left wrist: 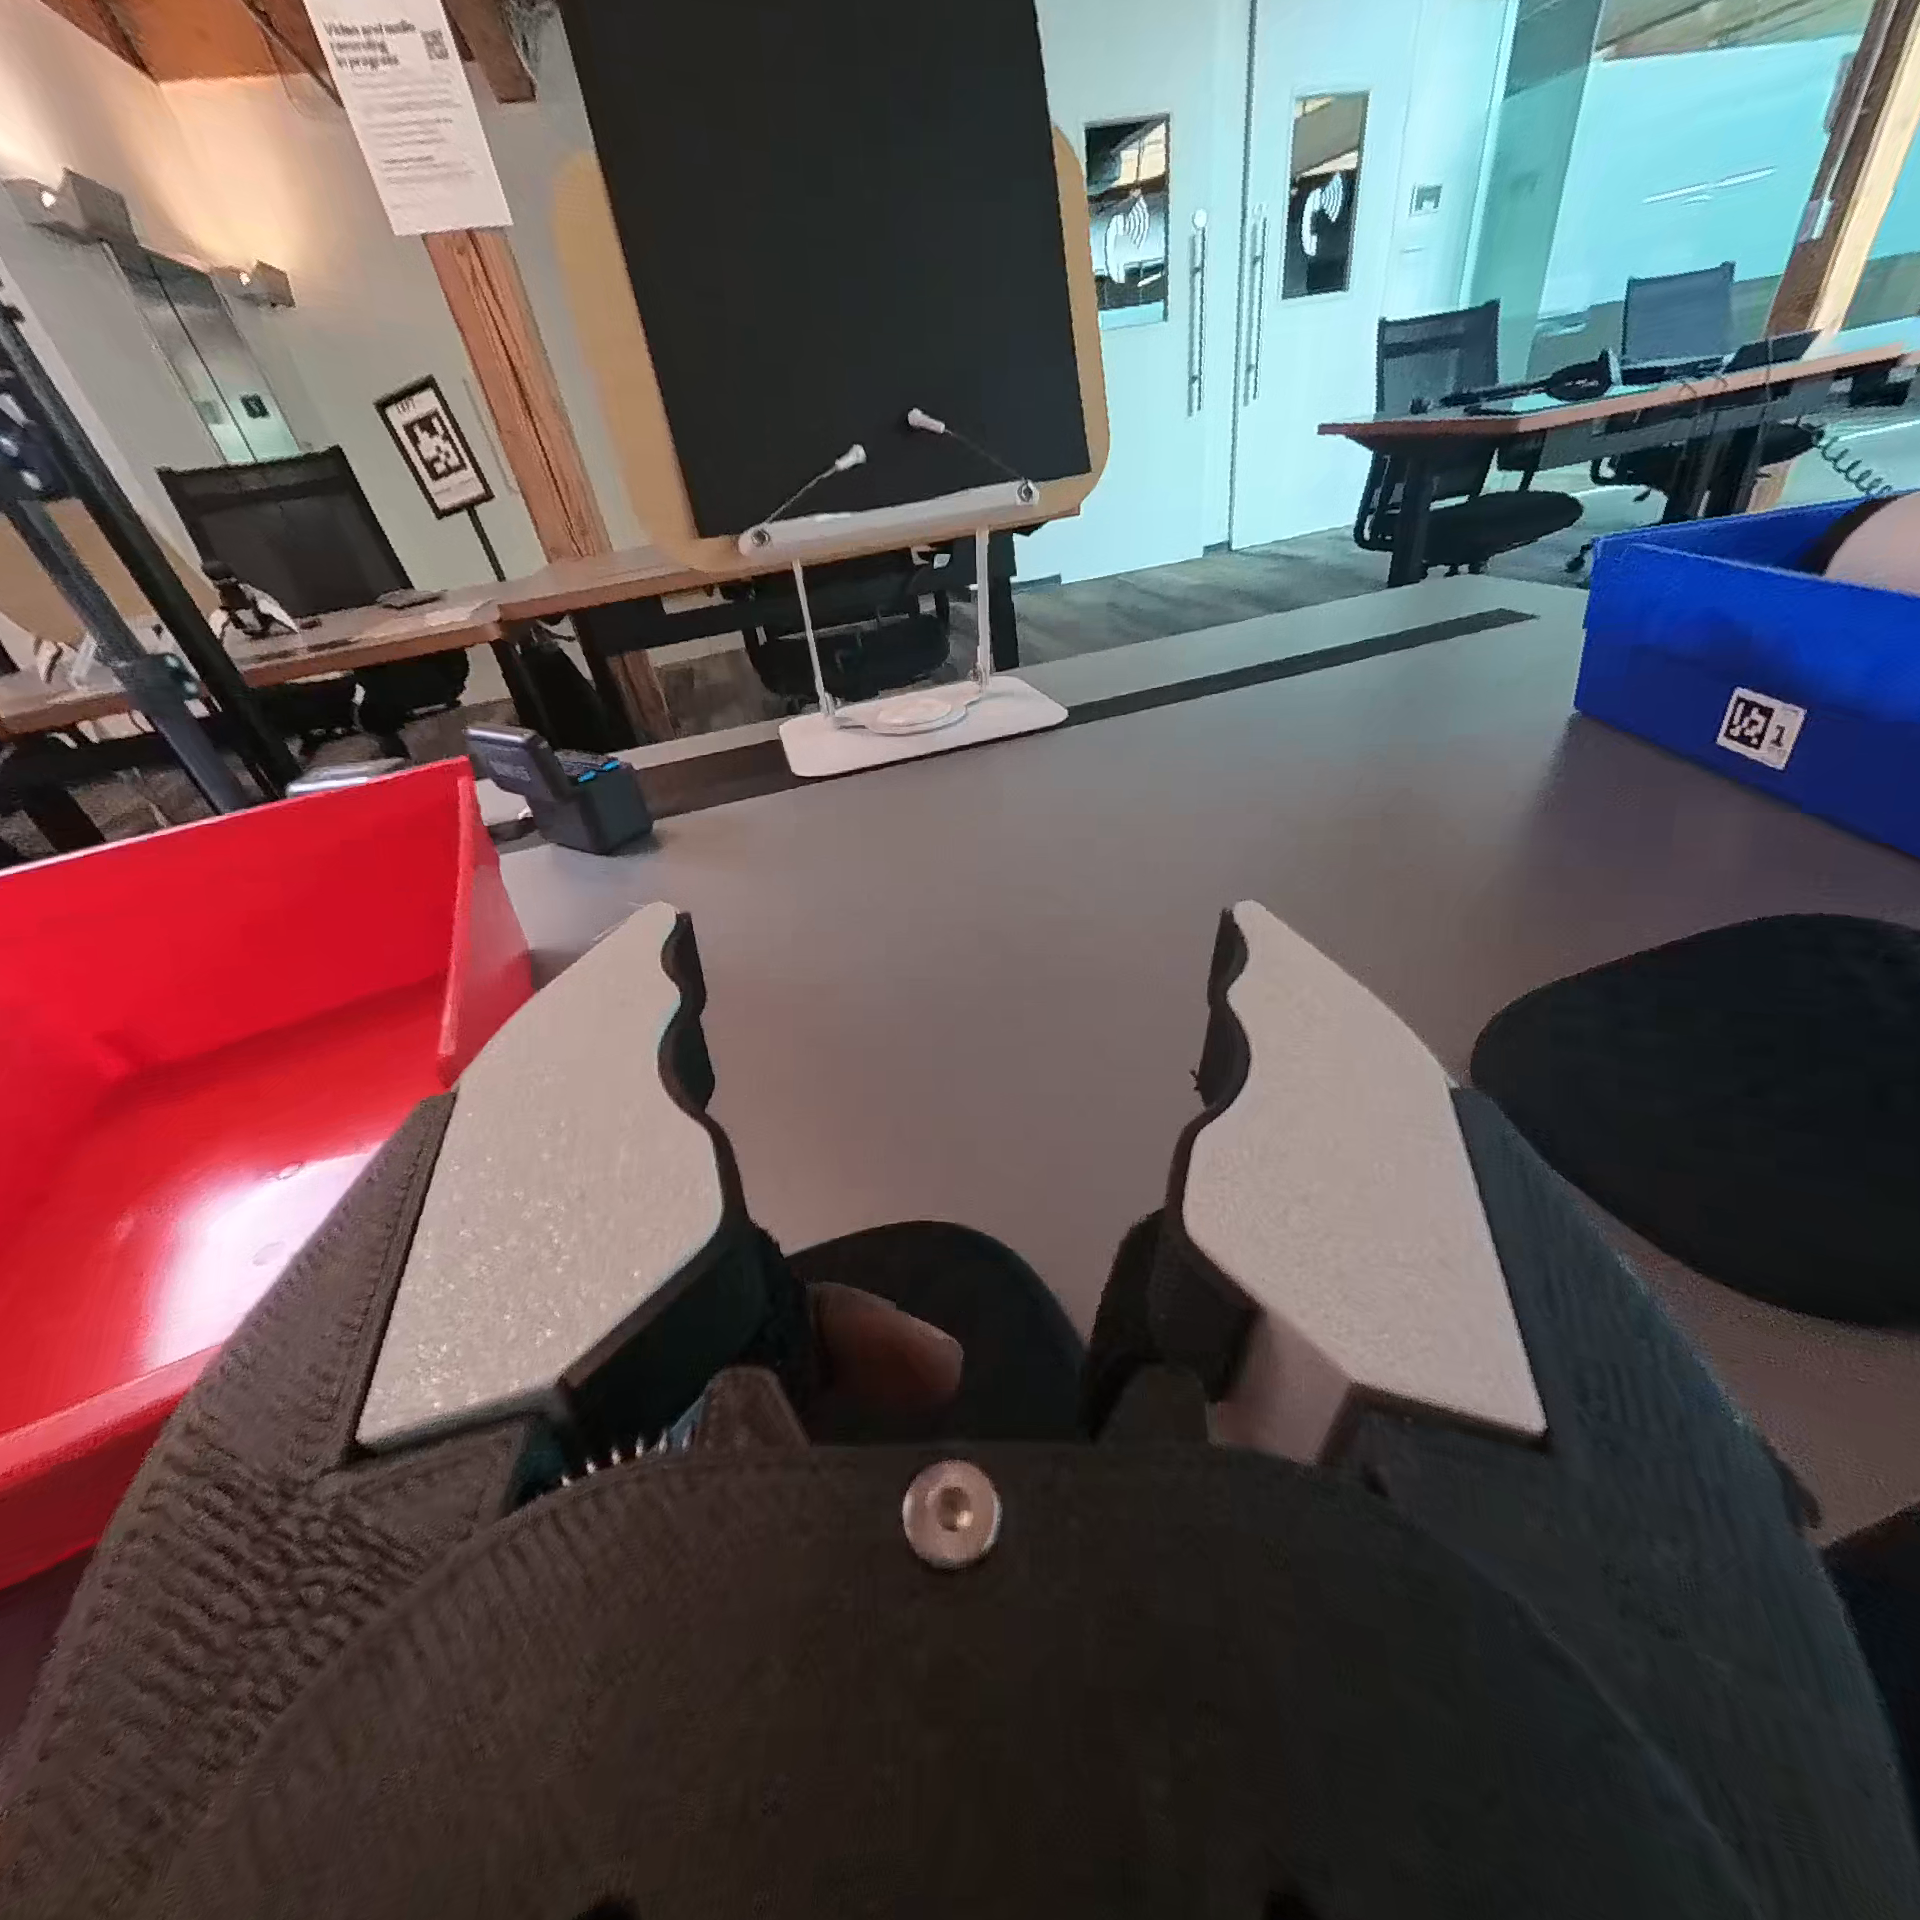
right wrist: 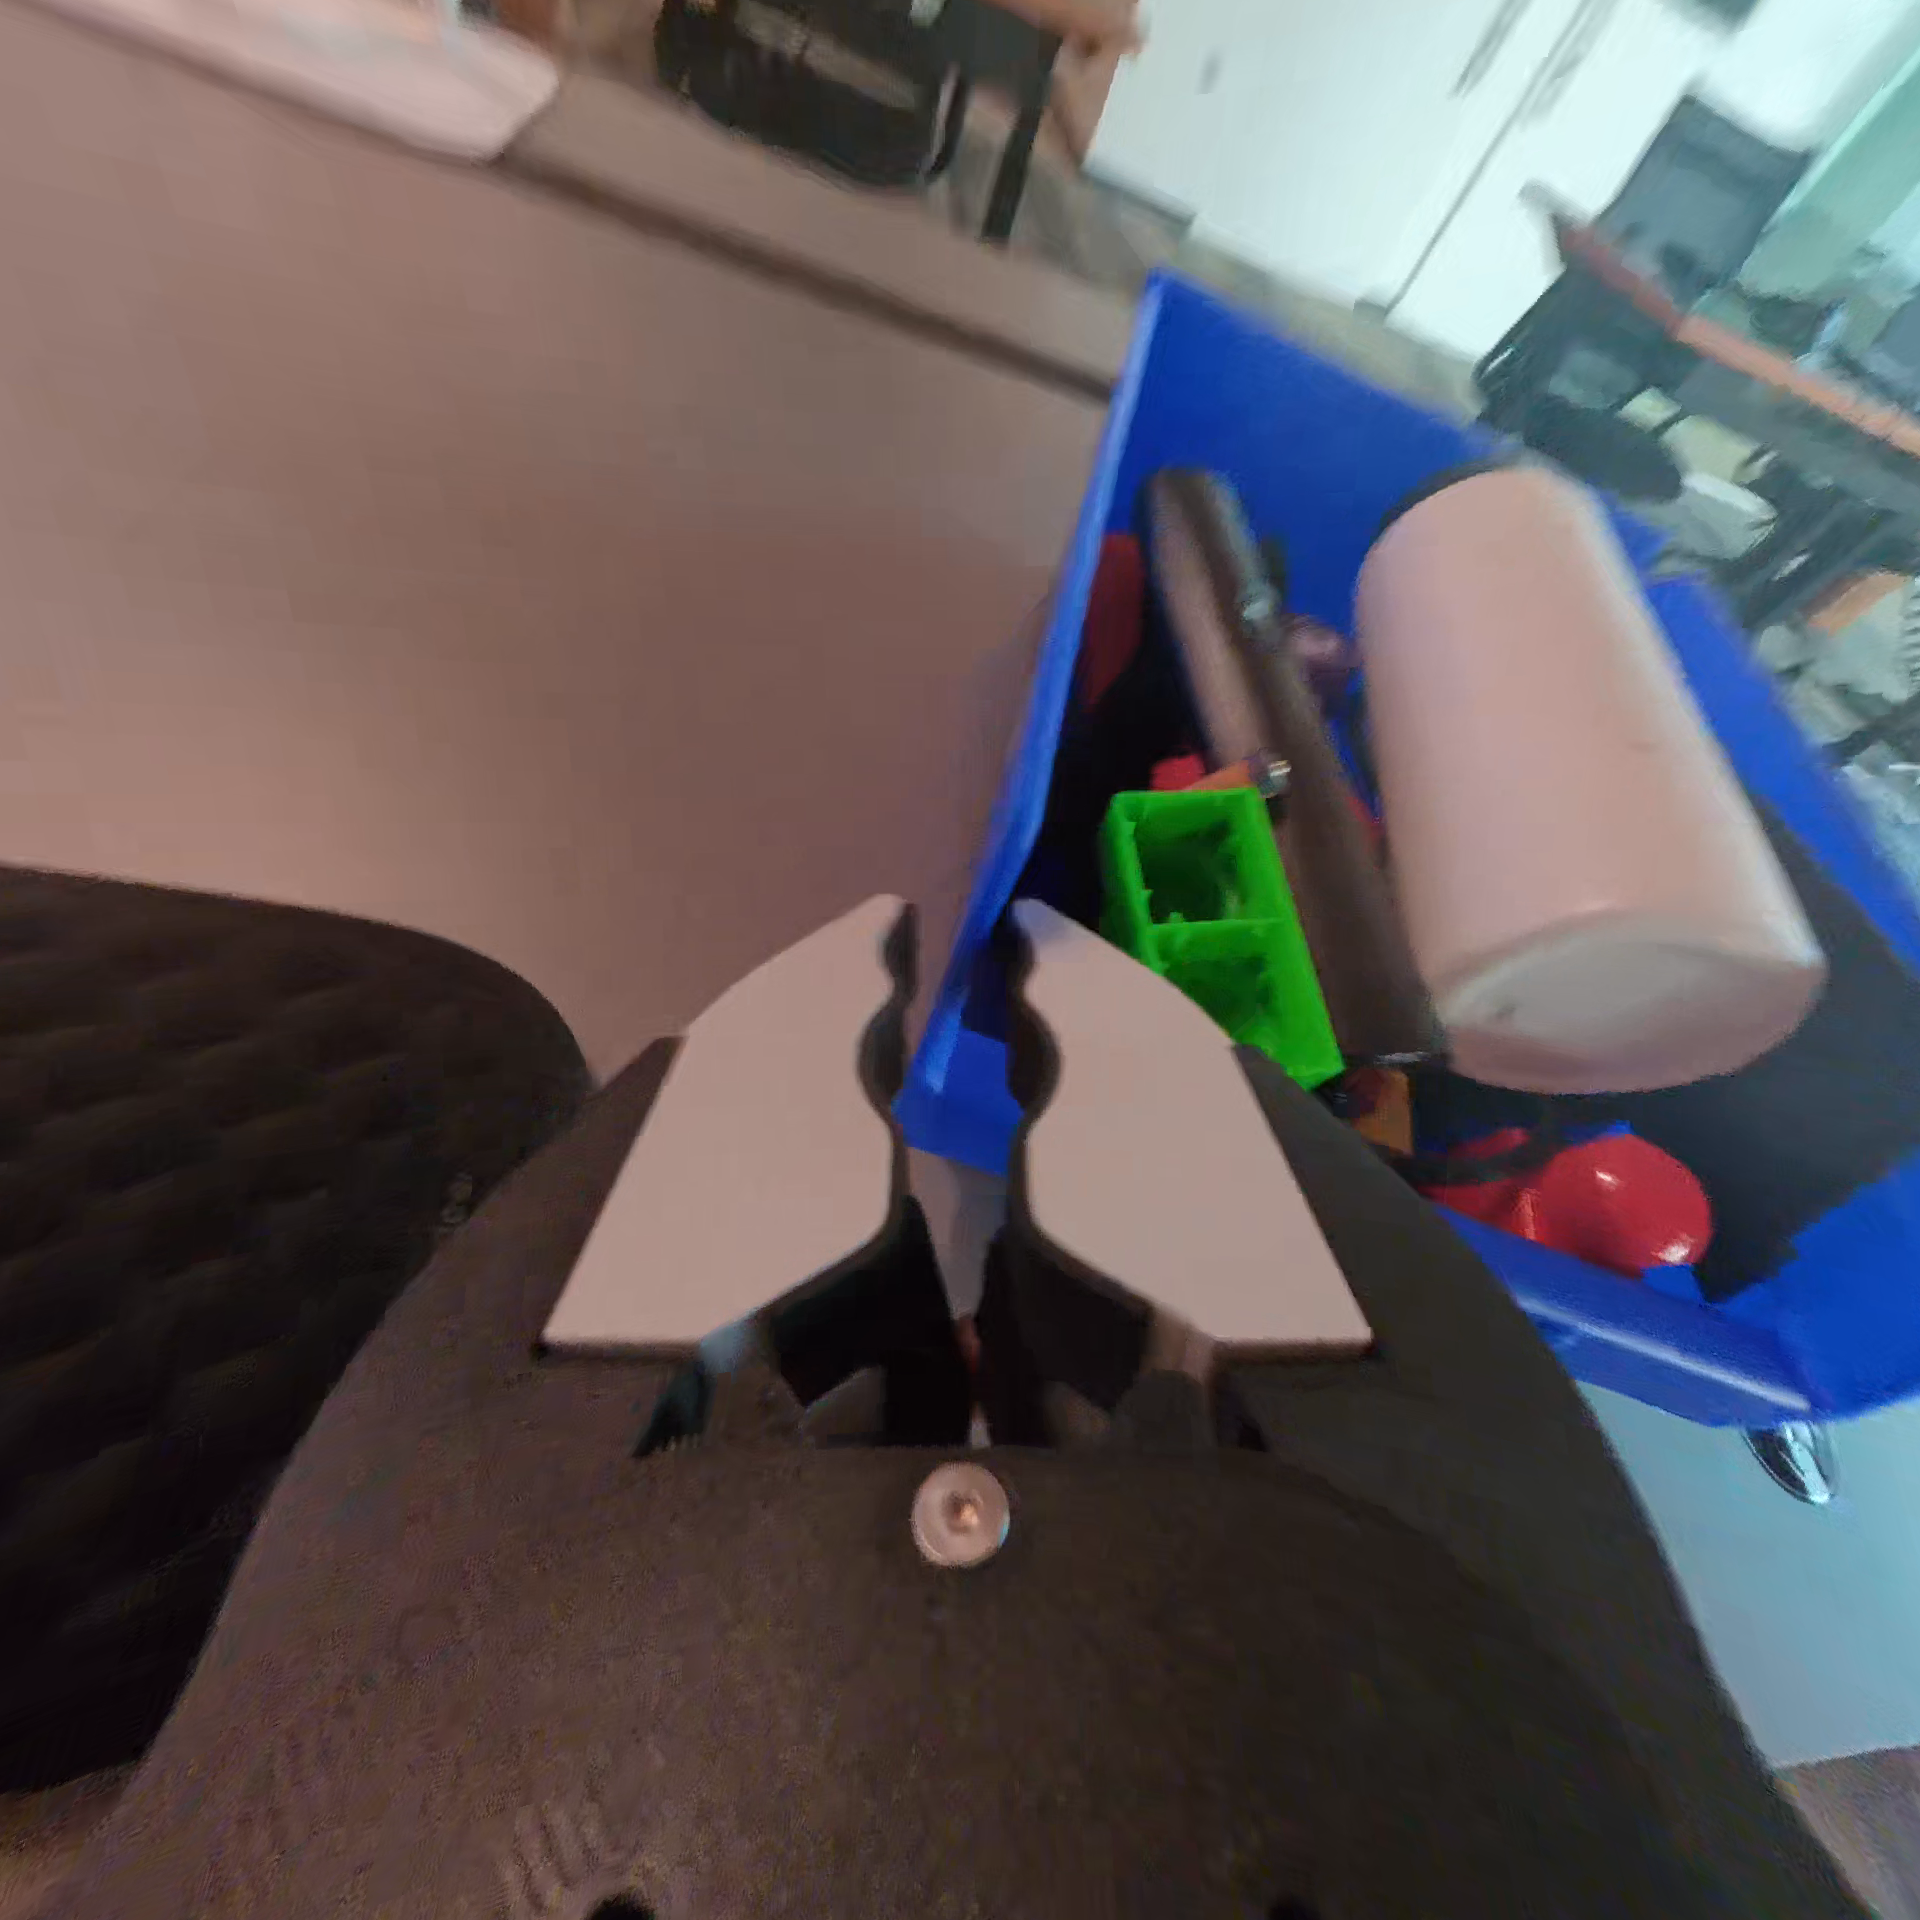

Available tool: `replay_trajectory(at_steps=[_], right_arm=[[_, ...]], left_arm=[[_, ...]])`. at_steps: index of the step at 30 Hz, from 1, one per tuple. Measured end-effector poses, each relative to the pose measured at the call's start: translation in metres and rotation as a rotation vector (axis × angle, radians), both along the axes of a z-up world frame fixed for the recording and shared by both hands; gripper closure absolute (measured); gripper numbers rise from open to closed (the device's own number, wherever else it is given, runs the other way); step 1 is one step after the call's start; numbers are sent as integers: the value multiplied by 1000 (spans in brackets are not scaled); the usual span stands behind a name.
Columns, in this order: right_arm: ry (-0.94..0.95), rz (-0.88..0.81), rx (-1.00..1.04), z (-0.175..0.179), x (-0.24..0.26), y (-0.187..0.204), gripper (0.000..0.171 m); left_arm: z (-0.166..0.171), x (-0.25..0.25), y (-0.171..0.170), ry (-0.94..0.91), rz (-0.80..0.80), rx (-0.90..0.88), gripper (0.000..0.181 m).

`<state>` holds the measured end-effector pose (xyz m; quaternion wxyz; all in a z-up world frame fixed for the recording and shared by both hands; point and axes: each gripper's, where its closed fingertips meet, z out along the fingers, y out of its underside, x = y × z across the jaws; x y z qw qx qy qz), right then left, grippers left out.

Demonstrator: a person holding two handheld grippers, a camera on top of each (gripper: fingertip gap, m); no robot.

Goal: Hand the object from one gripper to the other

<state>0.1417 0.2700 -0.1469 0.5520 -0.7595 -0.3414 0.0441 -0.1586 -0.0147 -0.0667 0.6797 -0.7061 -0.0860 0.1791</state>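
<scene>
The left gripper (left wrist: 956, 997) hangs low over the bare tabletop (left wrist: 1039, 883), its fingers spread wide and holding nothing. Beside it sits a red bin (left wrist: 208, 1039), with a black pad (left wrist: 1714, 1122) on the other side. The right gripper (right wrist: 961, 961) has its fingers drawn narrow, nearly together, and empty; they straddle the near corner of the blue bin (right wrist: 1049, 665). No object has been picked yet. Candidates lie in that bin: a green block (right wrist: 1205, 914), a dark rod (right wrist: 1268, 707), a pink cylinder (right wrist: 1558, 769), a red piece (right wrist: 1600, 1195). The risks, as I judge them: narrow fingers could catch the bin wall and shove the bin, and the crowded contents could jam or slip during a grab.
</scene>
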Motion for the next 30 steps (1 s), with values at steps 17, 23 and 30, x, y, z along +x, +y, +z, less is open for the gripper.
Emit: replay_trajectory(at_steps=[17,23,30], right_arm=[[-151,196,0,-5,-85,3,154],[-165,272,-4,-5,-127,-8,153],[-95,374,-34,-5,-176,-33,154]], left_arm=[[10,-9,-20,30,8,40,90],[15,-24,-35,-2,33,98,91],[-4,-32,-31,-52,27,18,90]])
